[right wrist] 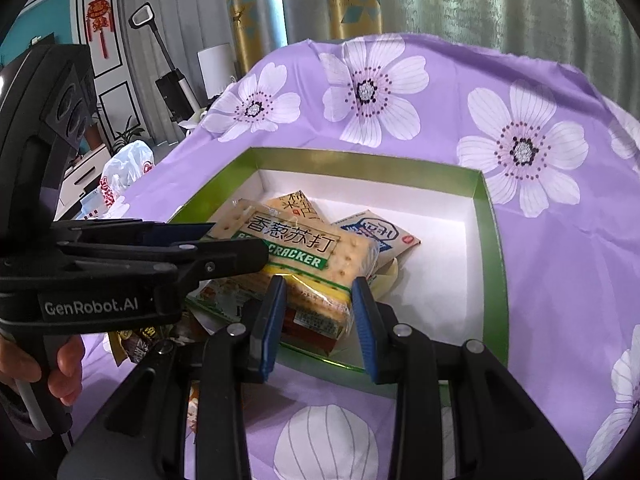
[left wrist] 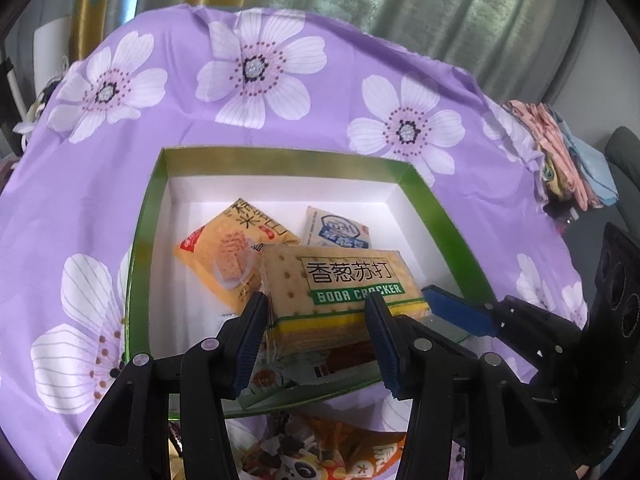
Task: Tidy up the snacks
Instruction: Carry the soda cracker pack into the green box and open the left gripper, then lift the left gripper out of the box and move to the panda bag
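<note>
Soda cracker pack clamped by the left gripper above the green-rimmed box.

Only the right wrist view shows the right gripper gaping, pack's corner between its pads; the orange packet lies at ten o'clock, blue packet at twelve, partly covered.

Cracker pack: "香葱苏打", "SODA CRACKER". Left tongs body: "GenRobot.AI".

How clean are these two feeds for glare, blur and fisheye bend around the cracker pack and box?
Left wrist: soda cracker pack label sharp; green box rim bows strongly; orange snack packet at the bottom edge is soft. Right wrist: wrapper glare on the pack, label still legible; box's white floor evenly bright, corners vignetted black.
</note>
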A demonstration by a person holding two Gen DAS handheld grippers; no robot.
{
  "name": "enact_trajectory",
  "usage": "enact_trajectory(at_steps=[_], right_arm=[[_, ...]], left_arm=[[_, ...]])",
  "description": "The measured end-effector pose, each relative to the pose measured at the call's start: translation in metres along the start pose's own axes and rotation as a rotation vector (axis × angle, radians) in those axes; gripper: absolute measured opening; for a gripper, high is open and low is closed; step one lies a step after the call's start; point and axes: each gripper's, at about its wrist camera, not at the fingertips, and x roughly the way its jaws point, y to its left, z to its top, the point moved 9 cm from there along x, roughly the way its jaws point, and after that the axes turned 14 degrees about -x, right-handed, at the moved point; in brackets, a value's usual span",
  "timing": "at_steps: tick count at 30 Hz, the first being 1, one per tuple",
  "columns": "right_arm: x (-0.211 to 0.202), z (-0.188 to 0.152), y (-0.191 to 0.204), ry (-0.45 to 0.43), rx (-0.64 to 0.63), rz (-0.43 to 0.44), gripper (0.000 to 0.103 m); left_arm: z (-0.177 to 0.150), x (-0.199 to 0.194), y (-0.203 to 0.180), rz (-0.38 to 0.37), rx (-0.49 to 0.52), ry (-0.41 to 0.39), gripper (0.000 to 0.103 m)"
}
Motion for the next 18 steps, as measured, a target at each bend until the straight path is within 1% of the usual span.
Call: enact_trajectory(at_steps=[5, 7, 9, 10, 11, 13, 16, 18], right_arm=[[0.004, 0.0, 0.0, 0.003, 0.011, 0.009, 0.036], [0.004, 0.001, -0.002, 0.003, 0.021, -0.002, 0.038], [0.002, 0.001, -0.002, -0.003, 0.027, -0.005, 0.044], [0.0, 0.001, -0.003, -0.007, 0.033, -0.01, 0.052], [-0.002, 0.001, -0.004, -0.008, 0.038, -0.021, 0.057], [-0.008, 0.002, -0.005, -0.018, 0.043, -0.028, 0.06], [-0.019, 0.002, -0.006, -0.031, 0.053, -0.051, 0.068], [-0.028, 0.002, -0.006, -0.039, 0.057, -0.057, 0.069]], left_arm=[[0.003, -0.001, 0.002, 0.008, -0.013, -0.004, 0.051], [0.005, -0.001, 0.004, 0.018, -0.015, -0.008, 0.055], [0.007, -0.004, 0.007, 0.028, -0.022, -0.012, 0.074], [0.007, -0.006, 0.008, 0.032, -0.026, -0.016, 0.077], [0.007, -0.008, 0.009, 0.034, -0.029, -0.019, 0.078], [0.007, -0.013, 0.011, 0.036, -0.037, -0.02, 0.078], [0.004, -0.022, 0.012, 0.038, -0.04, -0.022, 0.079], [0.002, -0.029, 0.013, 0.035, -0.048, -0.023, 0.08]])
